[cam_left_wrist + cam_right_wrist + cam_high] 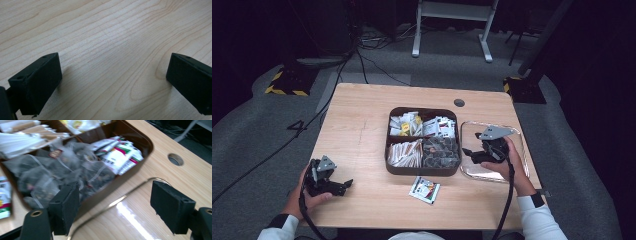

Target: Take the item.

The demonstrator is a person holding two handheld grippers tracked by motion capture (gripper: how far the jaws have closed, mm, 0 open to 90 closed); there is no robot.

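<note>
Grey carpet rings your wooden table point(362, 115); your right gripper point(473, 155) hovers over the clear lid point(519, 137) beside the tray point(423, 171), a packet point(425, 190) nearby. Your left gripper point(112, 82) spreads wide above bare wood. Your right jaws gape empty beside the tea bags point(62, 172).

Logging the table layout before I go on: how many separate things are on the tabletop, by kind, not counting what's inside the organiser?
Brown four-compartment organiser tray: 1
Clear lid: 1
Loose sachet: 1
Handheld grippers: 2, left gripper and right gripper
Total: 5
</note>
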